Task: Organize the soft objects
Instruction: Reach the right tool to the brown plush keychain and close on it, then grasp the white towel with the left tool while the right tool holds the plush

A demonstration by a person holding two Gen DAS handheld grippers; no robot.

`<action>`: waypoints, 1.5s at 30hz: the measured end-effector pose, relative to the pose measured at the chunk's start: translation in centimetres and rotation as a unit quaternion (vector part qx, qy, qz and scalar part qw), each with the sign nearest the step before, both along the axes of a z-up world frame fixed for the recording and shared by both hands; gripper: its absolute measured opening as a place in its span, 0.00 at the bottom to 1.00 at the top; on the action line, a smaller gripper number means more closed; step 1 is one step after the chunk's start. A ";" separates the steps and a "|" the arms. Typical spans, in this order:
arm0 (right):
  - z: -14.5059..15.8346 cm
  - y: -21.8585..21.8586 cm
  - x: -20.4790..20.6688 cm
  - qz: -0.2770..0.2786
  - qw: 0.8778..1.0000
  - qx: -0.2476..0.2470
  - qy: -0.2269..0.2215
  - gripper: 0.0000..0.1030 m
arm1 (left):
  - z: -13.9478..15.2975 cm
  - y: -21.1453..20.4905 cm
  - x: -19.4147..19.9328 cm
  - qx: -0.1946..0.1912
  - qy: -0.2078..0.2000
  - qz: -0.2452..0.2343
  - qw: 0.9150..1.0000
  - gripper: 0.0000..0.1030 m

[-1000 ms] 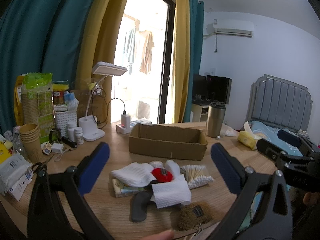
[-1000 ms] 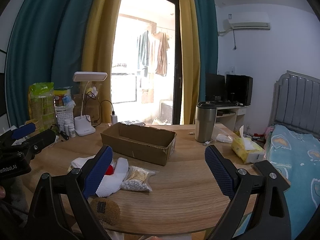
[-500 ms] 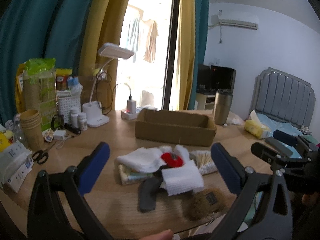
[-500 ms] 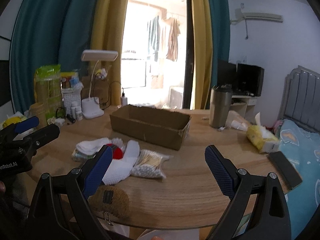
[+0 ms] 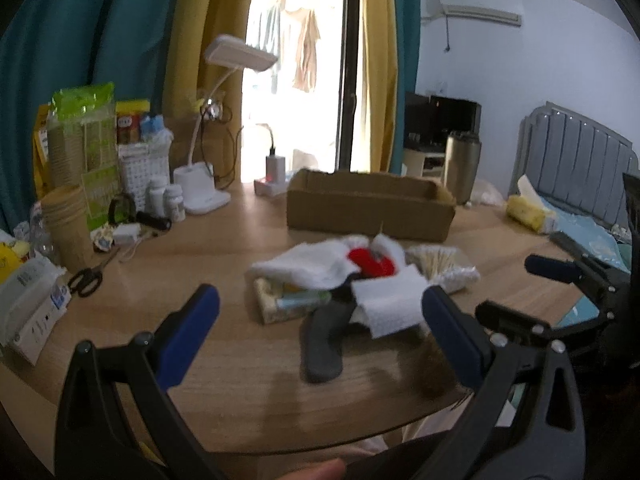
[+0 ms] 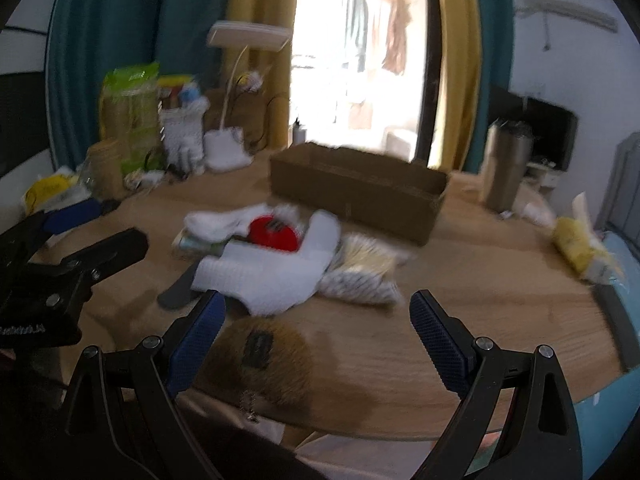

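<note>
Left hand-held gripper (image 5: 320, 320): I hold it spread wide and empty, low over the surface (image 5: 224, 364), aimed at the pile ahead of it.
Right hand-held gripper (image 6: 314, 332): also wide, gripping nothing; the brown furry pouch (image 6: 264, 360) lies just ahead of its left finger, at the near edge.
Soft things: white socks (image 5: 308, 266), red pouch (image 5: 370, 263), folded white cloth (image 5: 390, 304) and dark insole (image 5: 324, 340) lie heaped together between me and the cardboard box (image 5: 370, 204).
Why so: the open box just behind the heap looks like the place for them, I judge.
In the way: bag of cotton swabs (image 6: 360, 268) touches the heap to the right; tissue pack (image 5: 288, 300) sits under the socks.
Around: lamp (image 5: 216, 120), paper cups (image 5: 66, 228) and scissors (image 5: 86, 282) far left; steel tumbler (image 6: 506, 166) right.
</note>
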State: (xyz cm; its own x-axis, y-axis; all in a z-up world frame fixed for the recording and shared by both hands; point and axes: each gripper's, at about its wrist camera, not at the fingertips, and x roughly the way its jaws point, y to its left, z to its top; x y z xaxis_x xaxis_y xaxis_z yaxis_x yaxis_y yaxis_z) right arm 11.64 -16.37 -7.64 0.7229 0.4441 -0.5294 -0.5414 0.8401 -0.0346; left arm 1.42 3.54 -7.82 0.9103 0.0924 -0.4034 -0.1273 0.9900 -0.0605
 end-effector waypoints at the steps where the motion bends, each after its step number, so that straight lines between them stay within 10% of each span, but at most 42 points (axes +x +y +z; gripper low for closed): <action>1: -0.5 0.2 0.1 0.005 1.000 0.000 0.009 0.93 | -0.3 0.1 0.2 -0.002 0.006 0.001 1.000 0.99; 14: -4.2 0.7 1.7 0.031 0.997 0.010 0.075 0.81 | -3.2 0.0 1.8 -0.004 0.059 -0.006 0.998 0.99; 19: -4.3 0.1 1.6 0.042 0.996 0.022 0.072 0.50 | -2.9 -1.2 2.6 0.026 0.055 -0.023 0.998 0.99; 31: -3.9 -5.2 2.6 -0.019 0.998 0.039 0.045 0.43 | -2.1 -6.0 7.0 0.077 0.062 -0.087 0.991 0.98; 45: -4.3 -8.2 3.3 -0.050 0.996 0.065 0.043 0.44 | -4.4 -8.4 10.7 0.060 0.130 -0.125 0.982 0.52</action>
